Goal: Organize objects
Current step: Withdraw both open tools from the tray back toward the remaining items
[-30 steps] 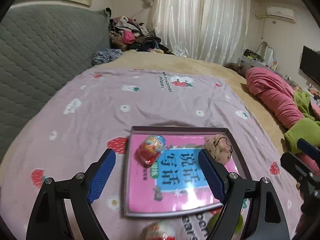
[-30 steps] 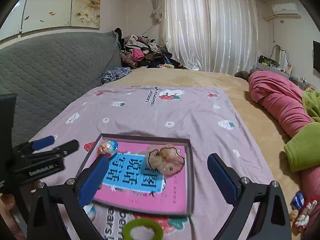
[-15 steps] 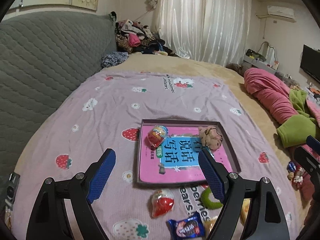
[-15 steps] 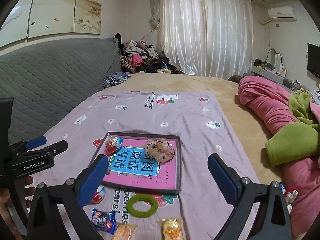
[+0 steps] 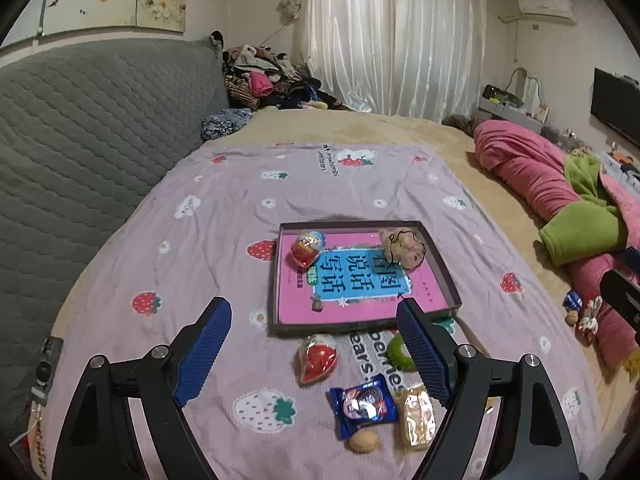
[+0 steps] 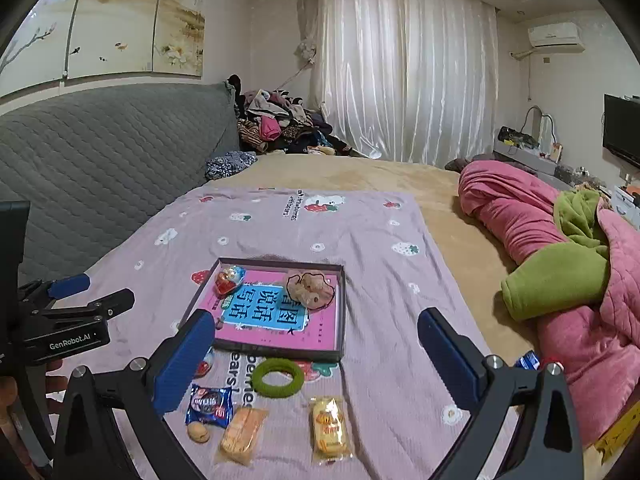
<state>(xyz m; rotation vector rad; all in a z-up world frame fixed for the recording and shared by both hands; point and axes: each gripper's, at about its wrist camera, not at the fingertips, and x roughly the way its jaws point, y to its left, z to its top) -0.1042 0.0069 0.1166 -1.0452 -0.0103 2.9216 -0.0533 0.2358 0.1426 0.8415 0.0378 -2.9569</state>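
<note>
A dark tray [image 5: 276, 280] [image 6: 341, 312] with a pink book inside lies on the lilac strawberry cloth. A foil egg [image 5: 306, 247] [image 6: 228, 279] and a beige scrunchie [image 5: 402, 246] [image 6: 310, 289] sit in it. In front of the tray lie a red foil egg [image 5: 317, 360], a green ring [image 6: 279, 377], a blue snack packet [image 5: 363, 404] [image 6: 210, 403], yellow snack packets [image 6: 329, 428] [image 5: 416, 416] and a small nut [image 5: 363, 441]. My left gripper [image 5: 316, 340] is open and empty, back from the tray. My right gripper [image 6: 316, 348] is open too, holding nothing.
A grey quilted headboard [image 5: 80, 140] runs along the left. Pink and green bedding [image 6: 560, 264] is heaped at the right, with small wrappers [image 5: 580, 312] beside it. Clothes [image 6: 280, 124] are piled by the curtain. A black device [image 5: 44, 372] lies at the cloth's left edge.
Both grippers have pulled back and up from the tray, which now looks smaller and farther. The loose snacks and ring in front of it have come into view. The jaws stayed open.
</note>
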